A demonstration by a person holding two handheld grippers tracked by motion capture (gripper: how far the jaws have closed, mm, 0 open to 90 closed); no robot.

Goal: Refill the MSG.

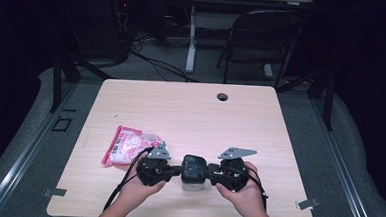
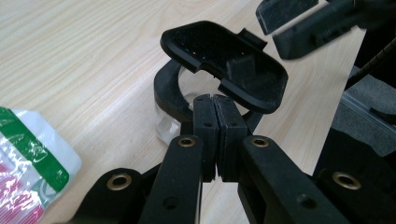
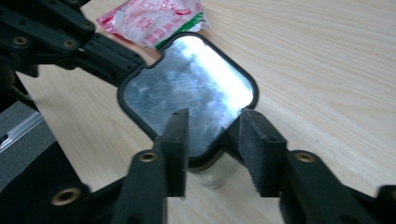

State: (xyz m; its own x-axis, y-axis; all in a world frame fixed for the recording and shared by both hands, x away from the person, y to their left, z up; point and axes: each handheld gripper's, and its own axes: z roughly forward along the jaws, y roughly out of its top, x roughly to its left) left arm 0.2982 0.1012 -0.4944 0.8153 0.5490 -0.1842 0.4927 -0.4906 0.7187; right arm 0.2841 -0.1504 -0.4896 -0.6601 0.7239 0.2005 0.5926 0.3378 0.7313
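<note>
Both hands at table's (image 1: 131, 100) near edge: left gripper (image 1: 176, 170) clamped on jar (image 1: 192, 184) rim, right gripper (image 1: 212, 173) jaws spread astride hinged lid (image 1: 194, 167); pink packet (image 1: 127, 145) left of jar.

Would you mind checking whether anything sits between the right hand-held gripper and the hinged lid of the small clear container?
Nothing visible does. The right hand-held gripper has its open jaws right at the near edge of the lid. The pink packet lies apart, beyond the left hand-held gripper.

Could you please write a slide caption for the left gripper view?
Shut left gripper at the rim of a clear jar, its black lid flipped up.
</note>
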